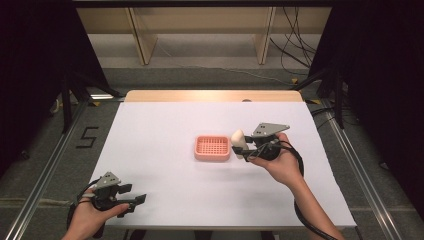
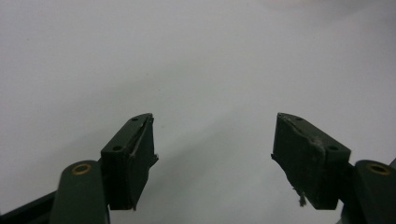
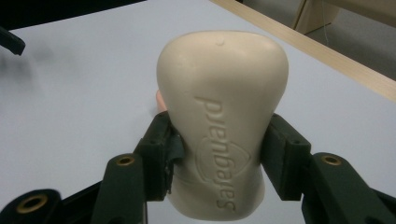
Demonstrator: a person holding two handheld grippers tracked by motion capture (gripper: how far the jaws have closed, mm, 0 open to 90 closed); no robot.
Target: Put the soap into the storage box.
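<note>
A cream bar of soap (image 3: 222,126) with raised lettering is clamped between the jaws of my right gripper (image 3: 219,154). In the high view the soap (image 1: 238,139) hangs just right of a pink slotted soap dish (image 1: 212,148) at the middle of the white table, with the right gripper (image 1: 243,148) shut on it. My left gripper (image 1: 135,201) rests near the table's front left corner. Its jaws stand wide apart in the left gripper view, with only bare white tabletop between the fingertips (image 2: 137,140) of the left gripper (image 2: 212,140).
The white table cover (image 1: 165,120) ends in a wooden strip (image 1: 210,96) at the far edge. Wooden shelf legs (image 1: 142,40) and loose cables (image 1: 295,45) lie on the floor beyond. A metal rail (image 1: 50,165) runs along the left side.
</note>
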